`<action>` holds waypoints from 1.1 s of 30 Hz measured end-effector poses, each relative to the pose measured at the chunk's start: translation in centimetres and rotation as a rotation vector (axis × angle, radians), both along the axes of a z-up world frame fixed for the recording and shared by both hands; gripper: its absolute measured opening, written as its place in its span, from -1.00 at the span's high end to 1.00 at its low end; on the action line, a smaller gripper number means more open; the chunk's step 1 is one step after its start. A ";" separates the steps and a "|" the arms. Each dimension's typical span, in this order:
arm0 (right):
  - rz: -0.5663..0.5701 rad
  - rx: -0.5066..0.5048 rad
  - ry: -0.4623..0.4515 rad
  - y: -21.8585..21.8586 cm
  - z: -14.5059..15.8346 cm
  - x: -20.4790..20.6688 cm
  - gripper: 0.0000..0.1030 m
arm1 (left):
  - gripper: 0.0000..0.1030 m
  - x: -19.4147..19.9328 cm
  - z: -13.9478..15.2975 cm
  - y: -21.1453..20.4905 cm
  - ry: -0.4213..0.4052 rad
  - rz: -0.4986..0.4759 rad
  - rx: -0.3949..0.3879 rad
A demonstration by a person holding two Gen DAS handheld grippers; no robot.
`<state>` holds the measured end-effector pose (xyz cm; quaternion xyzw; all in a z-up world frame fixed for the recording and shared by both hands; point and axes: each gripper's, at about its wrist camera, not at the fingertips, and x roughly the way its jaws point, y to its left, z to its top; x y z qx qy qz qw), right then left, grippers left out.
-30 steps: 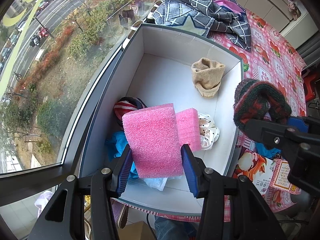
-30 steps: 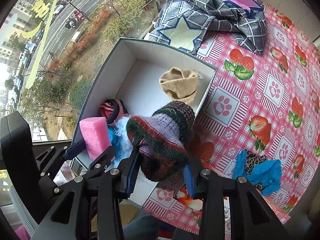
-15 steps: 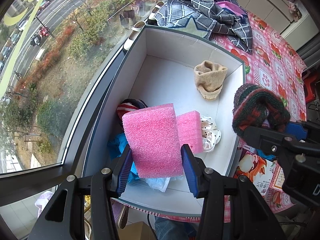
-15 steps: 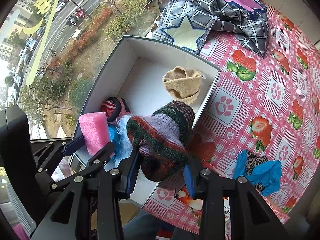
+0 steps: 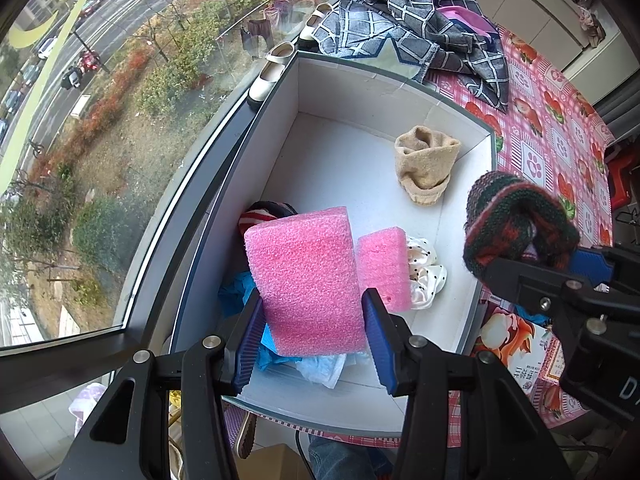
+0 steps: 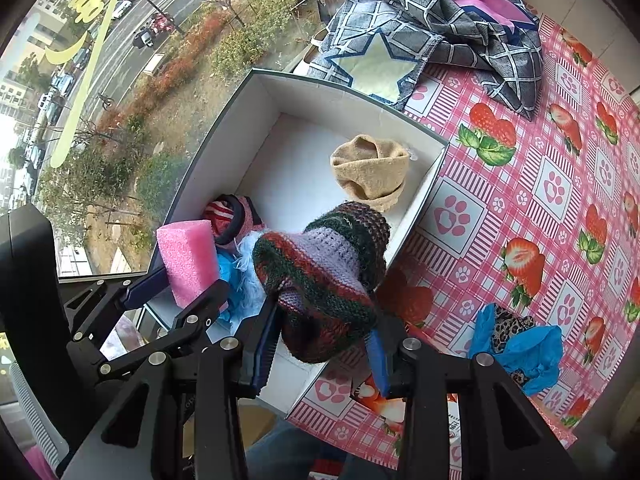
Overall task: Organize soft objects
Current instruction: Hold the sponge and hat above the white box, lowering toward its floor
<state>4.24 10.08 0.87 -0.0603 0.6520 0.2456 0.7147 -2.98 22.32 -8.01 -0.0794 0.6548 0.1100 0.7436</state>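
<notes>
Left gripper point(image 5: 312, 328): jaws clamped on a pink foam block point(image 5: 308, 280), held upright above the near end of the box point(image 5: 408, 92).
Right gripper point(image 6: 322, 354): jaws clamped on a striped knit hat point(image 6: 320, 280), hanging over the box's near right wall, partly above the desk point(image 6: 520, 184).
Just below the left jaws: a blue cloth point(image 5: 236, 296) and a pale crumpled piece lie on the box floor; whether the held foam touches them cannot be told.
Just beyond the left jaws: a second pink foam piece point(image 5: 384, 268) stands in the box beside a white dotted cloth point(image 5: 424, 276), with a red striped item point(image 5: 260, 216) to the left.
Farther in the box: a tan knit hat point(image 5: 424, 168) sits near the far right wall; the floor around it is bare.
Right of the right jaws: a blue bundle with leopard print point(image 6: 516, 344) lies on the desk, outside the box.
Far beyond the box: a grey checked cloth point(image 6: 440, 28) lies heaped on the desk.
Progress: several soft things are in the box, so the job looks well advanced. The two held items are not yet set down, and the blue bundle and perhaps the checked cloth remain.
</notes>
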 end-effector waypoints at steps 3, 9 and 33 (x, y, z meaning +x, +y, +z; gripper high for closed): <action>0.002 -0.002 0.003 0.2 -0.1 0.1 0.23 | -0.01 0.1 0.0 0.1 0.001 0.001 0.000; 0.003 -0.004 0.002 0.2 -0.1 0.1 0.23 | -0.01 0.3 0.0 0.4 0.001 0.002 -0.001; 0.009 -0.013 0.002 0.6 -0.4 0.3 0.23 | -0.01 0.2 -0.5 0.9 0.007 0.004 -0.007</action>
